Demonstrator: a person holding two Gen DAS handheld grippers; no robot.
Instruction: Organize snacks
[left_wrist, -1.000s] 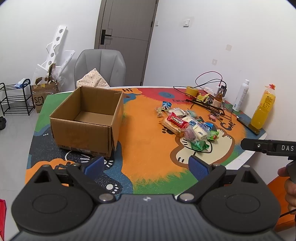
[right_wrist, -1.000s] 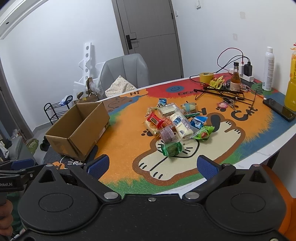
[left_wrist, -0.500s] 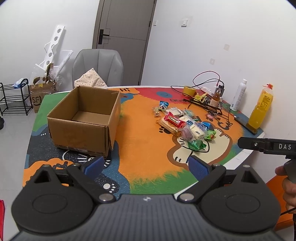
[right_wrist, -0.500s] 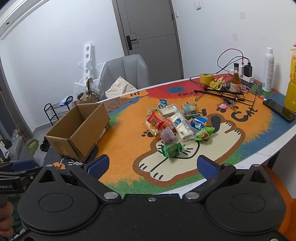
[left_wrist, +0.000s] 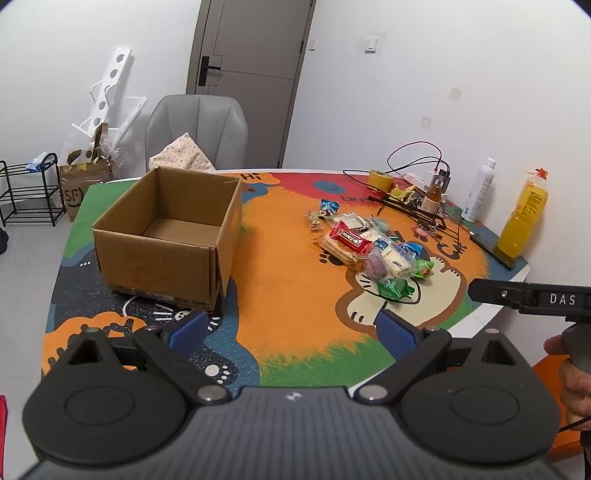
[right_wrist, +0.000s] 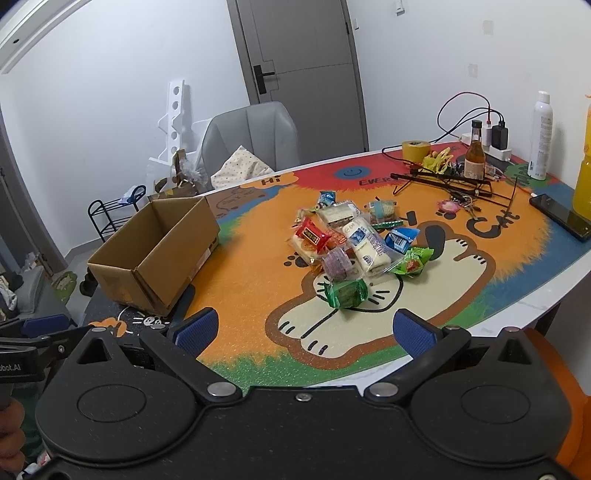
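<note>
Hovering short of the table's near edge, both tools are poised and nothing is in hand. The left gripper (left_wrist: 291, 325) has its blue pads spread wide apart and empty; the right gripper (right_wrist: 306, 326) is just as wide, also empty. In the right wrist view the snack pile (right_wrist: 351, 240) sits at about 12 o'clock, well out on the cat-print mat (right_wrist: 258, 280), with a green-wrapped snack (right_wrist: 345, 293) lying nearest, slightly off the heap's near edge. The cardboard box (left_wrist: 166, 236) stands open and looks bare inside, at roughly 10 o'clock from the left gripper, well apart from the pile.

My read: sorting hasn't started, and the first pick is the move in hand. Best bet is that green packet, since it lies clear of its neighbours. Come in low with the right tool, straddle the wrapper across its narrow width, and close on the body rather than the crimped ends, which would likely slip. Go gently; the wrappers look soft and crinkly. Keep clear of the red packet (right_wrist: 312, 234) stacked higher up, as nudging it could spill the heap. Then carry over to the box.
</note>
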